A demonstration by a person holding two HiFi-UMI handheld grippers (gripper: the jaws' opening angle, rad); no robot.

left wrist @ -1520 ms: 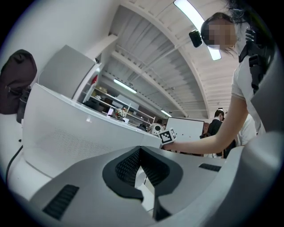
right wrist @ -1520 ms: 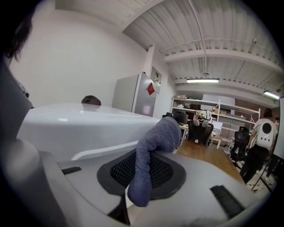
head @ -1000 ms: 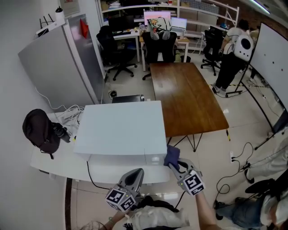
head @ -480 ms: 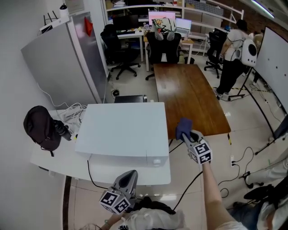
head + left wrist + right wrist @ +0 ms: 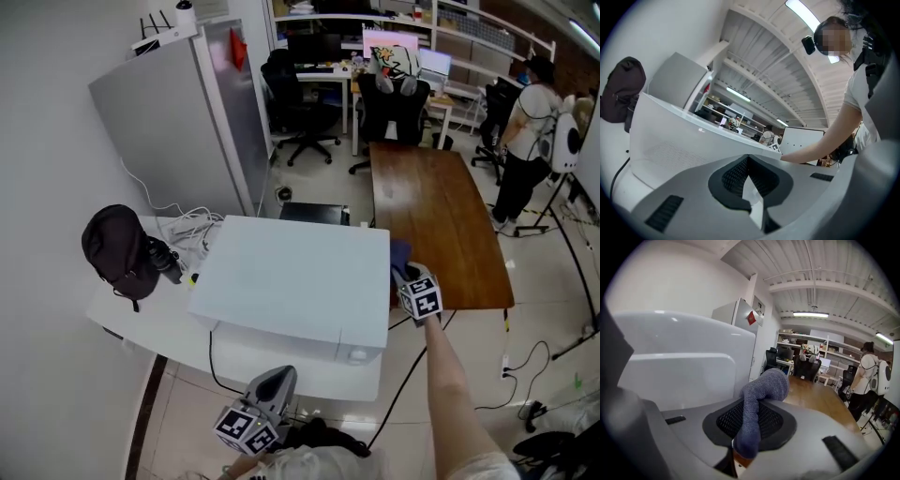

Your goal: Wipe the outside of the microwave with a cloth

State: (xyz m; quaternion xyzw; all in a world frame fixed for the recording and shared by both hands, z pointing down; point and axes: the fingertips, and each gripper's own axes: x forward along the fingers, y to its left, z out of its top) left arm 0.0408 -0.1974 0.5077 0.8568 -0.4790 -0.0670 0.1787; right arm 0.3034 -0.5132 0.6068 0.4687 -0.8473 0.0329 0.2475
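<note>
The microwave (image 5: 291, 281) sits on the white tabletop (image 5: 141, 319). At its right side, perhaps touching it, is the blue-grey cloth (image 5: 401, 253), pinched in the right gripper's (image 5: 405, 269) jaws. The left gripper (image 5: 277, 382) hangs low in front, jaws together, empty.

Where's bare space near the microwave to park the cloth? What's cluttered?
Free: the microwave top, all bare; the wooden table to its right; the white counter strip in front of the microwave, crossed by one black cord. Crowded: the counter's left end, with the black bag and tangled cables. The right gripper holds the cloth beside the microwave's right side.
</note>
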